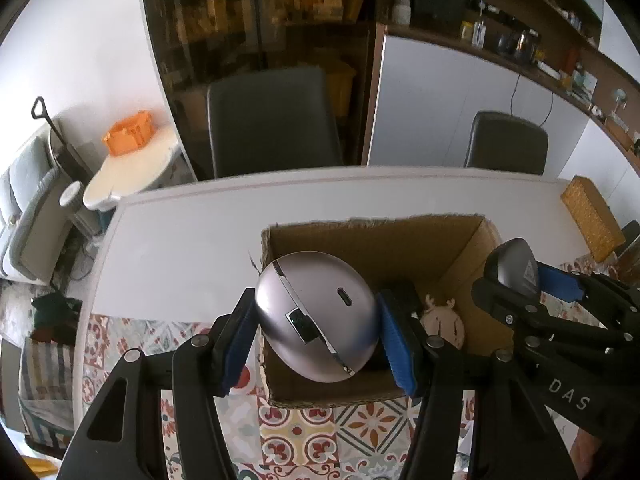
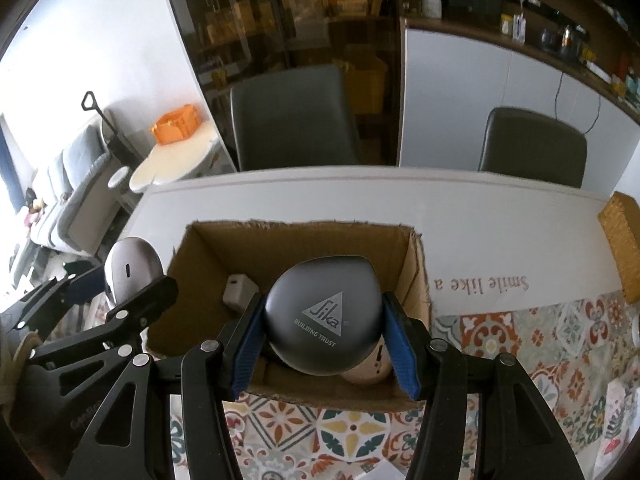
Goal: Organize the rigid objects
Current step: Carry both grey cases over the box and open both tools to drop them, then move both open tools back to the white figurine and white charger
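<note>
Placement is the step in hand, by my reading; you have both grippers loaded and poised at the cardboard box (image 1: pixel 460 248), which stands open on the surface (image 1: pixel 180 248) with its near wall on the patterned cloth (image 1: pixel 360 432). Your left gripper (image 1: pixel 316 332) is clamped on a silver mouse (image 1: pixel 316 316), blue pads pressed to its two flanks, jaws roughly half spread; the mouse hangs above the box's left near corner, partly over the rim. Your right gripper (image 2: pixel 322 330) is closed on a dark grey case (image 2: pixel 320 312) printed "Sika Building Trust", pads against its sides, jaws held about as wide; the case sits over the box's near middle, above the opening.

Inside the box you already have a white charger (image 2: pixel 238 290) toward the far left, and a small beige toy (image 1: pixel 442 324) with a stitched face low on the right near side; a dark item lies beside the toy, too hidden to name.

The next move likely calls for this: shift the mouse rightward so it clears the rim fully; lower each piece to the box floor into bare space, the case clear of the toy beneath it; then part the jaws only once each piece rests. The two grippers are near each other, so lowering one at a time looks safer.
</note>
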`<state>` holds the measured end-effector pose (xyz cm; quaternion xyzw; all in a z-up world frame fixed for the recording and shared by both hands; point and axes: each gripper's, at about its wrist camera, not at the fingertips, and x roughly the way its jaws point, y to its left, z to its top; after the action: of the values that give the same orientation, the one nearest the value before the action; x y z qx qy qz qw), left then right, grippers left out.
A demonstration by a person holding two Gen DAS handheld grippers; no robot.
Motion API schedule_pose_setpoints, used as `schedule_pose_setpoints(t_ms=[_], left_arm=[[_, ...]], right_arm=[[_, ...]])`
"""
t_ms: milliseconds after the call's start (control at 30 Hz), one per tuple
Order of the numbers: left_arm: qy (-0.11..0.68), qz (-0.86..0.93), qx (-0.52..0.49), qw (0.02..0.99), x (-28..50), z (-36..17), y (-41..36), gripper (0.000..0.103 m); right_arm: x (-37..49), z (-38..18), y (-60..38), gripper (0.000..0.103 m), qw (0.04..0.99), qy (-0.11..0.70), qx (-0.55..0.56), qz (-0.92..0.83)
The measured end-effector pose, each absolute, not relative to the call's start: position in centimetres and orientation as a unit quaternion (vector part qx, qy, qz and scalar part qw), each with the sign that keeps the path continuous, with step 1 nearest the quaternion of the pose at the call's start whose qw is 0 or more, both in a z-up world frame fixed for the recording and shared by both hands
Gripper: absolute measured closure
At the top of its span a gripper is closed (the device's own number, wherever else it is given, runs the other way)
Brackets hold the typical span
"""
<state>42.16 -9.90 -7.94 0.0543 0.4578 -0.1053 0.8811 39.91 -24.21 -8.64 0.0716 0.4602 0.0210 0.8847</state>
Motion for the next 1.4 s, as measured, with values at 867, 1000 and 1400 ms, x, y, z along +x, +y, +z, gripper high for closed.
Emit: schedule_pose_setpoints(t_ms=[867, 1000, 1400], left_arm=[[0.432, -0.033, 0.067, 0.899, 38.1, -7.2, -8.2, 0.016], [0.424, -0.044, 0.058, 0.903, 36.1, -6.7, -8.2, 0.015], [0.399, -0.085, 0.068, 0.910, 29.4, -6.1, -10.2, 0.015]], right_arm=[[38.1, -9.8, -25.2, 0.026, 0.878, 0.468, 0.096, -0.019], [35.4, -8.6, -25.4, 0.026, 0.887, 0.451, 0.095, -0.027], [27.1, -7.2, -28.3, 0.026, 0.897, 0.417, 0.135, -0.056]])
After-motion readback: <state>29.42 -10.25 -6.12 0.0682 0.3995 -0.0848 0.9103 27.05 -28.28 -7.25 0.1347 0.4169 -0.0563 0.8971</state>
